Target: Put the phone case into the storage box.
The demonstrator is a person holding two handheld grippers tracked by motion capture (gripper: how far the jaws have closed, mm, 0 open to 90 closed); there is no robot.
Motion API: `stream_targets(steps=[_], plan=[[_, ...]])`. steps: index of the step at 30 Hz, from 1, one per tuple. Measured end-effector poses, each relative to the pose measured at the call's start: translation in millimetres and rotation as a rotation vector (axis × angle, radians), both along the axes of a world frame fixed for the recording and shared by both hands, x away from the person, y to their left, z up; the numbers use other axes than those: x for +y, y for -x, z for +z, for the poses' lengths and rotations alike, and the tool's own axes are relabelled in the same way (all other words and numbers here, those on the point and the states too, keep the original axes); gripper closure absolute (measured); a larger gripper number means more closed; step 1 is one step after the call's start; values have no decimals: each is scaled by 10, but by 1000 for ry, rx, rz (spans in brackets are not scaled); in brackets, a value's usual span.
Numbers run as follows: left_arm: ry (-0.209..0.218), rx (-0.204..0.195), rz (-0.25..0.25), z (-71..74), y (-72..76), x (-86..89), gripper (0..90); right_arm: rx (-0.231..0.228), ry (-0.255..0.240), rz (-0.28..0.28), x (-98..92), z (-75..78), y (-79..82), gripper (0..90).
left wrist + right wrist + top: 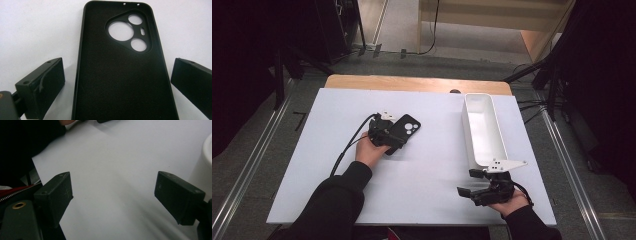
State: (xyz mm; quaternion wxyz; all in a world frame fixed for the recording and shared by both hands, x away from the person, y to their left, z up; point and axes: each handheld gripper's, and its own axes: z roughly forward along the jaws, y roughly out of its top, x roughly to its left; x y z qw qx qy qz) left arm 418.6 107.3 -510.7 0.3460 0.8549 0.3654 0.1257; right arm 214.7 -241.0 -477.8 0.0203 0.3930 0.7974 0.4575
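- Case, a black phone cover, lies flat on the white table with its hollow inside facing up.
- Its long axis runs straight out from the left gripper, down the middle of the gap between the two jaws.
- Its camera cutout, three round holes in a rounded triangle, sits at the end farthest from the jaws; the plain end points back toward the gripper body.
- In the high view the case slants across the table, cutout end up and to the right, plain end at the left gripper.
- The left gripper's jaws are spread, one on each long side of the case; a strip of white table shows between each pad and the case edge, so neither pad presses on it.
- The left hand holds that gripper low over the case.
- The right gripper has its jaws spread wide with bare table between them.
- A white tray stands just beside the right gripper, past its far jaw; its rounded wall shows next to that jaw in the right gripper view.
- The case lies well apart from the tray and from the right gripper.
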Motion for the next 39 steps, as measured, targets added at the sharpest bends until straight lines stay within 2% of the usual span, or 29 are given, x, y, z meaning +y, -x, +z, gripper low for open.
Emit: stream_targets(steps=[7,15,19,21,37,39], plan=[[-65,-36,-6,-16,30,-46,0,4,1,-1,1,1,3,133],[-67,-39,-3,-15,41,-49,2,-2,2,0,0,-1,0,133],[-53,-51,-2,-8,60,-39,57,1,2,-2,1,0,2,133],[-42,-62,1,-8,76,-38,121,3,1,-1,1,0,3,133],[-43,-61,15,17,94,-36,140,5,-3,-5,-9,6,5,133],[-27,-62,14,49,89,-23,140,1,-3,-4,-9,5,2,133]])
